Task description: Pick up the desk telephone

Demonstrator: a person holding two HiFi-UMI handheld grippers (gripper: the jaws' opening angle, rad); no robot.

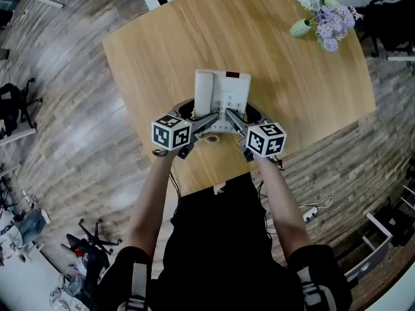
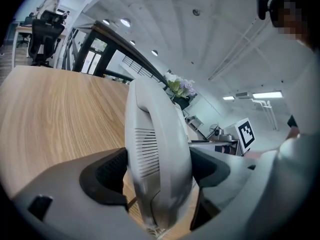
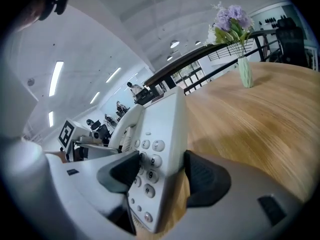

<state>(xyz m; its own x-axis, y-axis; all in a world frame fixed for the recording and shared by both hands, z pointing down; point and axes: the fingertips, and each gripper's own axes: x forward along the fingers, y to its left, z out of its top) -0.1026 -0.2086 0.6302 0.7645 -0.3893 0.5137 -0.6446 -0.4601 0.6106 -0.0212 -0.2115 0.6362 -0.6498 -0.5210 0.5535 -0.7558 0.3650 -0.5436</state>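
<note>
Grasping step: my left gripper (image 1: 206, 122) is closed on the desk telephone (image 1: 224, 94) at its handset (image 2: 156, 149), and my right gripper (image 1: 235, 119) is closed on its keypad (image 3: 149, 170) side. Next, I'd lift both together, level.

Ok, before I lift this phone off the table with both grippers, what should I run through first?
1. Left gripper shut on the handset: ok.
2. Left jaws also catching the base beneath the handset: cannot tell.
3. Right gripper shut on the keypad side of the desk telephone: ok.
4. Handset seated in its cradle, judged from the head view: ok.
5. Coiled cord free to follow the lift: cannot tell.
6. Vase of flowers well away from the phone, at a far corner of the table: ok.
</note>
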